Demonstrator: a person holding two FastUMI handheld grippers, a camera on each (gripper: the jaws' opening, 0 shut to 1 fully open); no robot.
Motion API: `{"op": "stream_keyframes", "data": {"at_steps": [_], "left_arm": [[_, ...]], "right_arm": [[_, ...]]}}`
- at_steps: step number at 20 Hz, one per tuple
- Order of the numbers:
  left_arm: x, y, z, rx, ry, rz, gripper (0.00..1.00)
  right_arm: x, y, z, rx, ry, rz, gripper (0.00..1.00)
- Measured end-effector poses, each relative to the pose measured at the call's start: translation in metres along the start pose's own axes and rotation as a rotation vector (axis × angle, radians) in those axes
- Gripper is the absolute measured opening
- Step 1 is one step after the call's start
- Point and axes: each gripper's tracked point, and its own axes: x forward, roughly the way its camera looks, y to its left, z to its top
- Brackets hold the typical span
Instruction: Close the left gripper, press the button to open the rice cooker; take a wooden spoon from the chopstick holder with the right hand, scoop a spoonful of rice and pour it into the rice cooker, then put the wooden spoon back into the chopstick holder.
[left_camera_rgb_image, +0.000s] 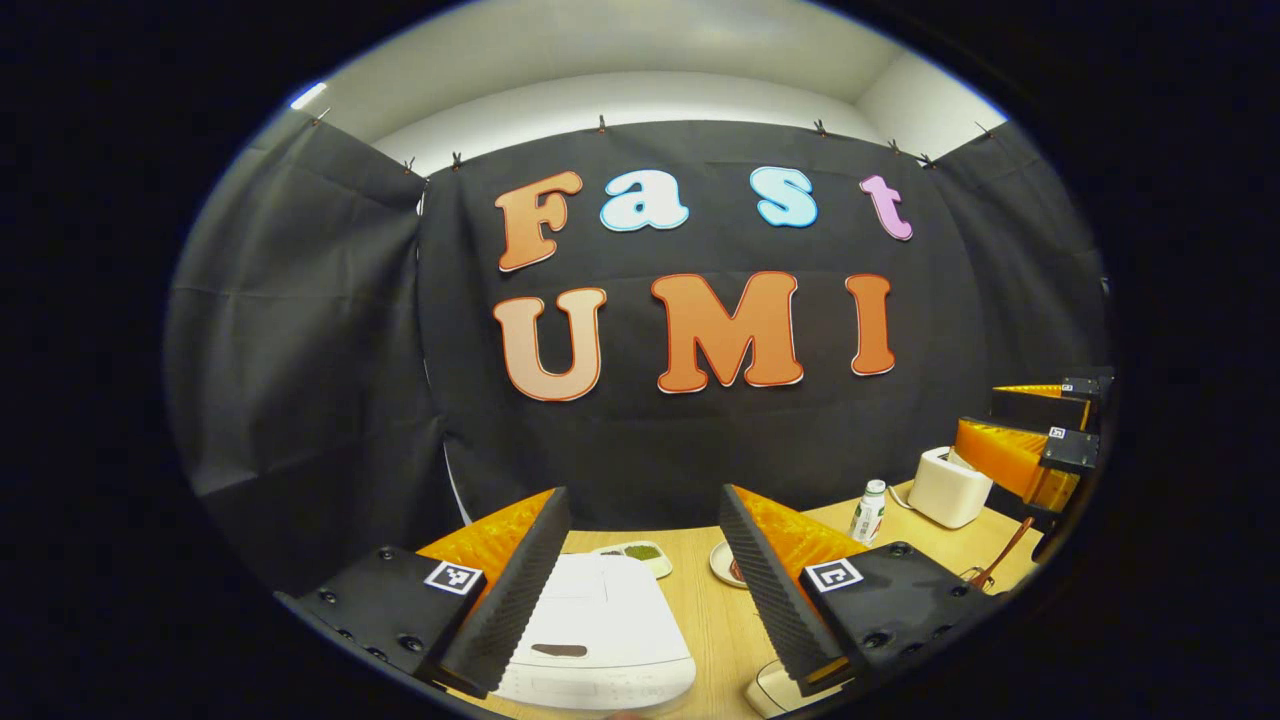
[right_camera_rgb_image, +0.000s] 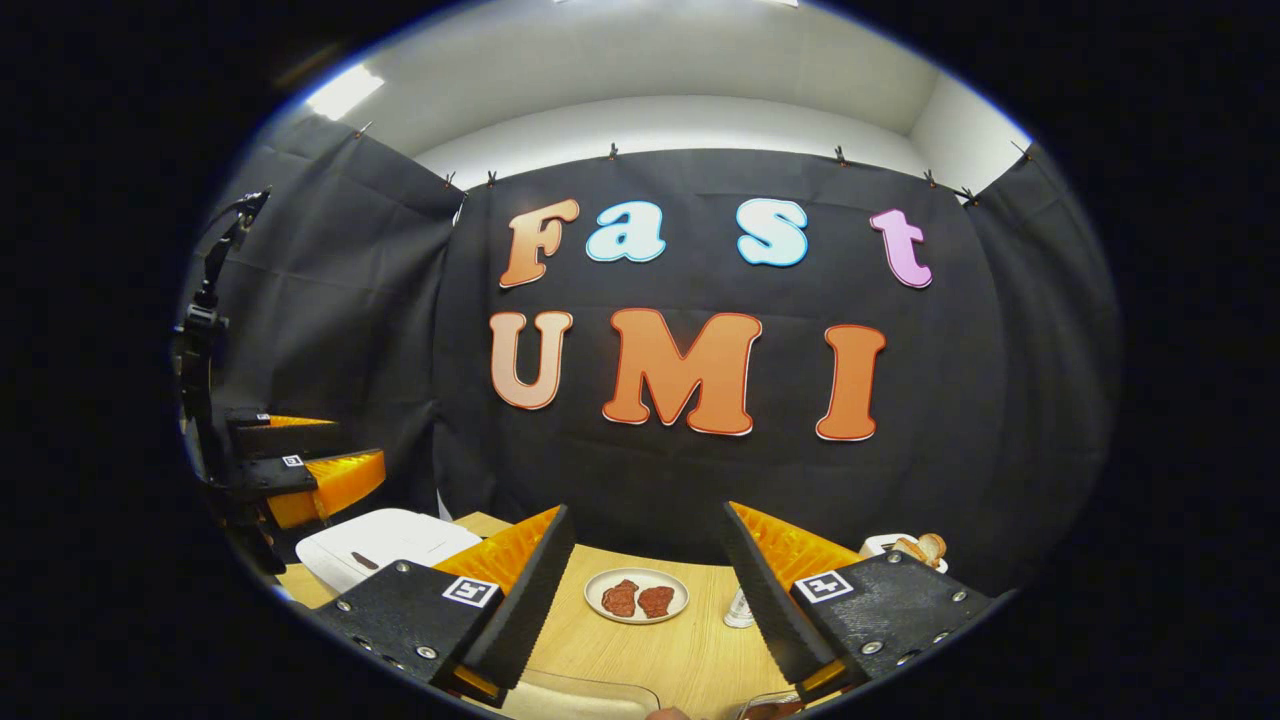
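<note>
The white rice cooker (left_camera_rgb_image: 600, 630) sits with its lid down on the wooden table, below and between the fingers of my left gripper (left_camera_rgb_image: 643, 492), which is open and empty above it. A dark oval slot (left_camera_rgb_image: 558, 650) marks the lid's near side. In the right gripper view the cooker (right_camera_rgb_image: 385, 545) lies at the left under the left gripper (right_camera_rgb_image: 350, 445). My right gripper (right_camera_rgb_image: 646, 508) is open, holding nothing, above the table. From the left gripper view the right gripper (left_camera_rgb_image: 985, 412) hangs at the far right. A brown curved handle (left_camera_rgb_image: 1003, 555), maybe the wooden spoon, shows below it.
A plate with two meat slices (right_camera_rgb_image: 637, 597) lies mid-table, a small bottle (right_camera_rgb_image: 740, 610) to its right. A white toaster (left_camera_rgb_image: 948, 487) with bread stands at the back right. A small tray with green food (left_camera_rgb_image: 640, 553) sits behind the cooker. A clear container's rim (right_camera_rgb_image: 580, 695) shows at the near edge.
</note>
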Motion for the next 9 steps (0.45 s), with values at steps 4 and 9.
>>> {"op": "stream_keyframes", "data": {"at_steps": [4, 9], "left_arm": [[-0.009, -0.015, -0.009, -0.065, 0.035, -0.003, 0.99], [-0.007, -0.011, -0.002, -0.050, -0.002, 0.013, 1.00]], "right_arm": [[0.000, 0.001, -0.003, 0.027, 0.000, -0.005, 0.92], [-0.004, -0.002, -0.008, 0.037, 0.005, -0.027, 0.92]]}}
